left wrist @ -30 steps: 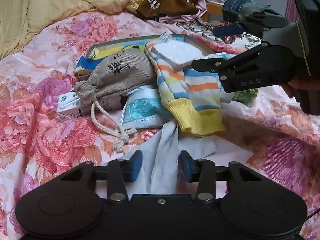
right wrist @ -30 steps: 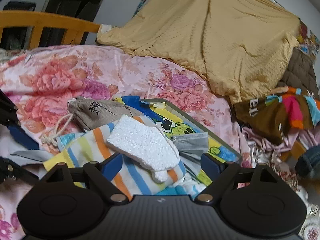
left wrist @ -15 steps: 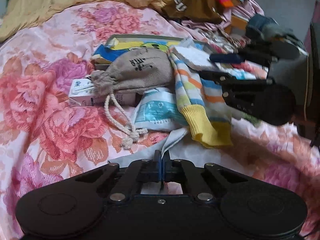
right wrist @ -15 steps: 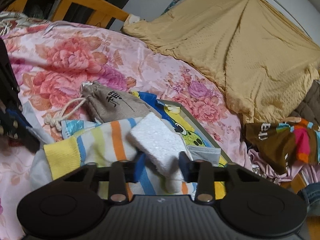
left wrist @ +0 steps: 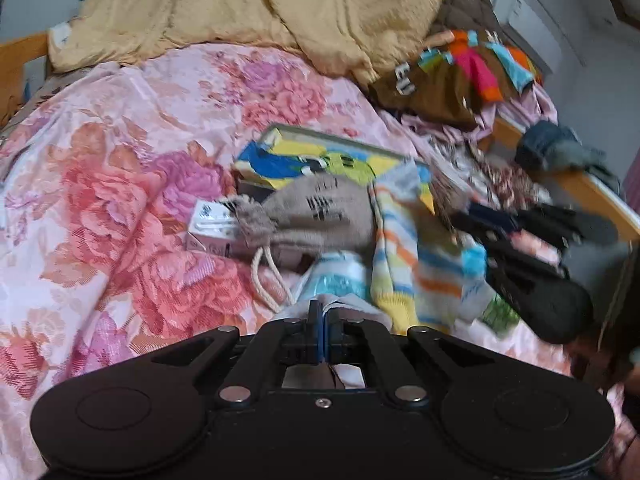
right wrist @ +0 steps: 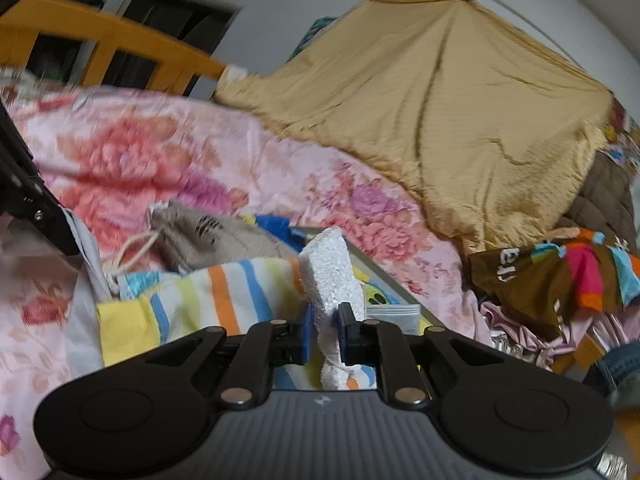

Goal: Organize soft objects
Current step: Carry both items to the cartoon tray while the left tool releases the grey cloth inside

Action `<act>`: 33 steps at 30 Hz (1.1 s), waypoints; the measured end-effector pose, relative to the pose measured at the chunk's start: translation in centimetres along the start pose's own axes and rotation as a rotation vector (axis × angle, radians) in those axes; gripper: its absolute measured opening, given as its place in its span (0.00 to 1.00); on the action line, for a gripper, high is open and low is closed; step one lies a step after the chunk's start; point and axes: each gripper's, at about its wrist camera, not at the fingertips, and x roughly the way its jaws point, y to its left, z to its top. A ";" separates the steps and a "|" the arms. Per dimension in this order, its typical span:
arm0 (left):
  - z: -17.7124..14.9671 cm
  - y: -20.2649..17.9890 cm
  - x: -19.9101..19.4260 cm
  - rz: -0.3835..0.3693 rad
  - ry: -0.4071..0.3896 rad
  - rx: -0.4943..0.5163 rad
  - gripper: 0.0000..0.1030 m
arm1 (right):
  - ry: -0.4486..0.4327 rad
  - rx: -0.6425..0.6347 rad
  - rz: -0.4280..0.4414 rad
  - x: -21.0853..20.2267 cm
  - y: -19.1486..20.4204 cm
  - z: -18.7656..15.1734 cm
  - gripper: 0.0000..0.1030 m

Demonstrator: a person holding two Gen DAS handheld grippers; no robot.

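Observation:
My left gripper (left wrist: 322, 326) is shut on a grey cloth (left wrist: 352, 305) at the near edge of a pile on the floral bedspread. My right gripper (right wrist: 324, 330) is shut on a white foam piece (right wrist: 330, 276) and holds it tilted up above the striped sock (right wrist: 224, 296). The pile also holds a beige drawstring pouch (left wrist: 320, 212), the striped sock (left wrist: 412, 256) and a light blue packet (left wrist: 340, 278). The right gripper (left wrist: 520, 240) shows blurred at the right of the left wrist view. The grey cloth also shows in the right wrist view (right wrist: 86, 240).
A cartoon-printed flat box (left wrist: 320, 156) lies under the pile, with a small white carton (left wrist: 210, 226) at its left. A tan quilt (left wrist: 260, 8) covers the far side. Colourful clothes (left wrist: 460, 76) lie at the right by the wooden bed frame (left wrist: 592, 192).
Both grippers have closed: the left on the grey cloth, the right on the white foam piece. Both have lifted and pulled back, and the foam now stands tilted up off the sock.

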 end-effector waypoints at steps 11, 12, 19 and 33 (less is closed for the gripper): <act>8.3 -1.5 -1.8 0.022 -0.043 -0.011 0.00 | -0.082 0.194 -0.047 -2.1 -4.3 -0.5 0.10; 9.3 -1.9 -1.7 0.021 -0.048 -0.009 0.00 | -0.085 0.212 -0.051 -2.1 -4.8 -0.7 0.10; 15.3 -6.1 2.0 -0.004 -0.105 0.041 0.00 | -0.110 0.368 -0.083 -1.3 -10.0 -1.7 0.10; 16.8 -11.6 16.4 -0.066 -0.038 0.015 0.00 | -0.034 0.692 -0.012 3.3 -17.3 -7.2 0.10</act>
